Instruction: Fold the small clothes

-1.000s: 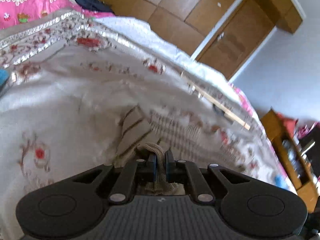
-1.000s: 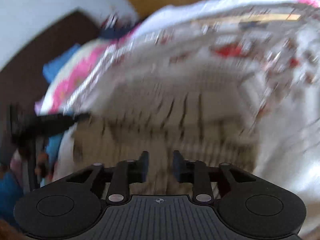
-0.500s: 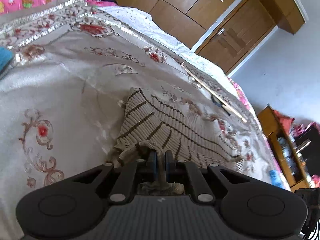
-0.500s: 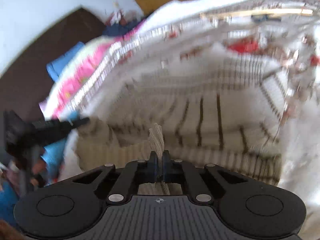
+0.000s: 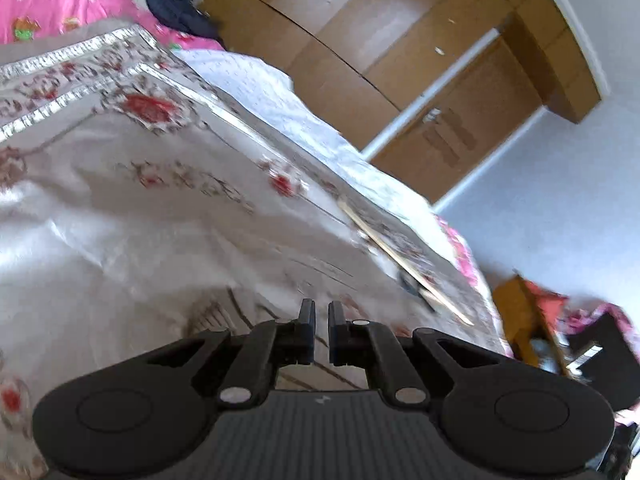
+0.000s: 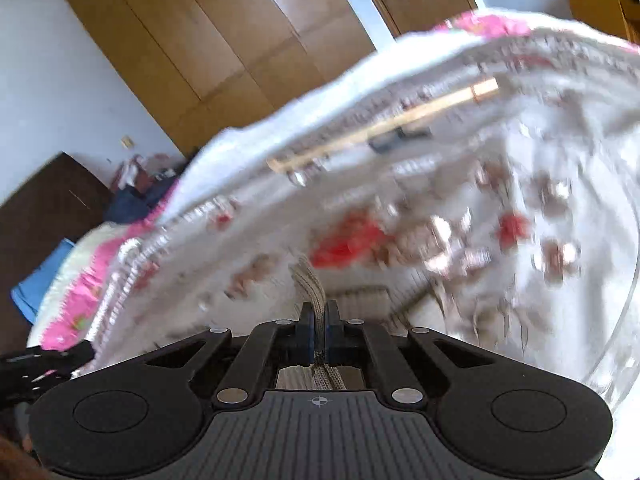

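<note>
Right claw [image 6: 319, 316]: squeezing tight on a bunched edge of the striped knit [image 6: 308, 280], with the wool poking up past the tips and hanging down behind them. Left claw [image 5: 321, 312]: gripping nothing, jaws a little apart, with only the bed showing through the gap.

Lying just under and in front of the left claw, low on the flowered bed cover [image 5: 140, 220]: a small patch of the striped knit [image 5: 224, 312]. Showing again in the right view as brown lines on cream, just past the claw.

Looking like the middle of a fold, with one edge being lifted on the right side only. Likely needing next: carrying that edge across and laying it flat on the rest of the knit, lining up the edges before opening. Maybe also needing the left claw to come down and take a second corner, so the cloth is not sagging or twisting.

Hard to see: most of the knit, hiding under both claws. Blurring badly in the right view, so not telling how many layers are stacked, or which part of the garment is being pinched. Farther out, lying near the far edge of the bed: a wooden stick [image 6: 384, 124] with a small dark thing [image 6: 400, 138] just beside it, too smeared to name.
</note>
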The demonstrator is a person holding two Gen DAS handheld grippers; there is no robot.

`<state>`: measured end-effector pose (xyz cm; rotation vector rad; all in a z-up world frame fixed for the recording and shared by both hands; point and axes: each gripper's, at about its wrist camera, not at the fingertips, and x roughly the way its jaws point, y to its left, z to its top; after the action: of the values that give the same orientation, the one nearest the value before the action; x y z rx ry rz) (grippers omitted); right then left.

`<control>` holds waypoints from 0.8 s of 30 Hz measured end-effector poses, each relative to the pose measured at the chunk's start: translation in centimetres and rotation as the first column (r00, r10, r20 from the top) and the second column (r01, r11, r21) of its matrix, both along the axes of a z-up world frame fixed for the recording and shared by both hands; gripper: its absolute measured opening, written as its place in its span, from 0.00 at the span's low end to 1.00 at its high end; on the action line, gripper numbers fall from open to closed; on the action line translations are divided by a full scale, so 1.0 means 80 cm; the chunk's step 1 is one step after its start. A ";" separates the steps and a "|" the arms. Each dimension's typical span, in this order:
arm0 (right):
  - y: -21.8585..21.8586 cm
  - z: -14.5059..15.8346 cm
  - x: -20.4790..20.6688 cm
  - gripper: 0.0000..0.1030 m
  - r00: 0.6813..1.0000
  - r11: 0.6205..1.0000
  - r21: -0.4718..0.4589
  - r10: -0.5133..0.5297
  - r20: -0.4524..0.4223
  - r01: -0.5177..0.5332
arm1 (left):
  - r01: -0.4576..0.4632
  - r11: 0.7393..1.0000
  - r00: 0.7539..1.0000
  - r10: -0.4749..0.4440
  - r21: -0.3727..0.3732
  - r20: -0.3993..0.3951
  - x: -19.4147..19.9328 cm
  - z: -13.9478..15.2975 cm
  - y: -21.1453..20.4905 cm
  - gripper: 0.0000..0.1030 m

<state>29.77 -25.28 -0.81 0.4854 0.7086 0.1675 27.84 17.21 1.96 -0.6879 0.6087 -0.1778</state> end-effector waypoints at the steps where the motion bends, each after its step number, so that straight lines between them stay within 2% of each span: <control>1: 0.002 -0.007 -0.001 0.04 1.000 1.000 -0.006 0.010 -0.010 -0.010 | -0.010 1.000 1.000 0.011 0.016 -0.015 0.002 -0.004 -0.001 0.17; 3: 0.002 -0.015 -0.003 0.04 0.999 1.000 -0.011 0.021 -0.026 -0.022 | 0.044 0.999 0.999 -0.045 -0.016 -0.027 -0.006 -0.014 -0.002 0.21; 4: 0.001 -0.019 -0.004 0.04 0.999 1.000 -0.007 0.026 -0.034 -0.026 | 0.076 0.997 0.997 -0.076 -0.001 -0.035 -0.013 -0.018 -0.004 0.26; 7: 0.004 -0.022 -0.011 0.04 0.999 0.999 -0.005 0.033 -0.043 -0.033 | 0.103 0.982 0.993 -0.092 0.156 -0.078 -0.025 -0.027 -0.010 0.37; 11: 0.010 -0.022 -0.013 0.04 0.998 0.999 -0.013 0.047 -0.050 -0.048 | 0.150 0.963 0.984 -0.122 0.223 -0.134 -0.023 -0.044 -0.014 0.46; 13: 0.011 -0.022 -0.014 0.04 0.997 0.999 -0.014 0.052 -0.051 -0.052 | 0.184 0.941 0.977 -0.145 0.284 -0.154 -0.017 -0.049 -0.024 0.57; 14: 0.011 -0.021 -0.013 0.04 0.997 0.998 -0.012 0.053 -0.053 -0.054 | 0.196 0.929 0.975 -0.150 0.315 -0.162 -0.014 -0.051 -0.029 0.59; 16: 0.012 -0.022 -0.013 0.04 0.997 0.998 -0.010 0.057 -0.054 -0.058 | 0.210 0.900 0.972 -0.150 0.382 -0.180 -0.012 -0.057 -0.039 0.58; 17: 0.012 -0.022 -0.013 0.04 0.997 0.998 -0.008 0.060 -0.053 -0.060 | 0.211 0.890 0.971 -0.143 0.405 -0.192 -0.011 -0.060 -0.040 0.53; 18: 0.012 -0.022 -0.013 0.04 0.997 0.998 -0.005 0.062 -0.051 -0.063 | 0.213 0.880 0.970 -0.137 0.424 -0.202 -0.010 -0.062 -0.042 0.38; 21: 0.009 -0.015 -0.016 0.04 0.998 0.998 0.002 0.058 -0.031 -0.058 | 0.214 0.884 0.972 -0.149 0.415 -0.182 -0.016 -0.059 -0.038 0.21; 24: 0.004 0.000 -0.021 0.04 0.999 0.999 0.003 0.049 0.012 -0.049 | 0.208 0.888 0.974 -0.152 0.410 -0.165 -0.021 -0.048 -0.034 0.19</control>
<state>28.07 -24.95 -0.82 0.4697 0.7091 0.2171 26.20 14.46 -1.91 -0.2173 0.8068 -0.1666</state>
